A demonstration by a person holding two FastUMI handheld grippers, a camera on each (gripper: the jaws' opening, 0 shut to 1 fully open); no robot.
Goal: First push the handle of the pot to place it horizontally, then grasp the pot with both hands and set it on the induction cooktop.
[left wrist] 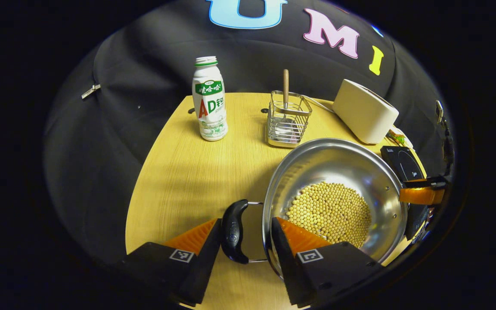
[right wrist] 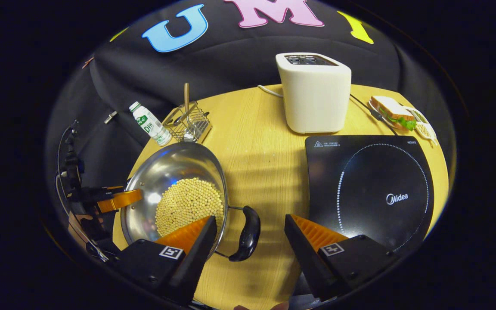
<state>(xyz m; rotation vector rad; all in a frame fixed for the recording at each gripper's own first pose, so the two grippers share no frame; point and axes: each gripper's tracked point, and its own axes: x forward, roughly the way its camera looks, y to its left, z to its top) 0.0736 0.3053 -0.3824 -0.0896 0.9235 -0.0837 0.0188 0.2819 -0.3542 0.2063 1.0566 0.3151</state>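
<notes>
On the wooden surface [right wrist: 265, 142] beside the cooktop [right wrist: 368, 189], the bean-laden steel pot [left wrist: 338, 172] looks heavy and slippery, best gripped by its side handles [left wrist: 234, 230], which each wide-open gripper [left wrist: 246, 241] [right wrist: 250, 239] straddles.

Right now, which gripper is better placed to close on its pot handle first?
Left: the left gripper already straddles its handle, jaws open. The right gripper's handle sits beside one finger, off centre.
</notes>
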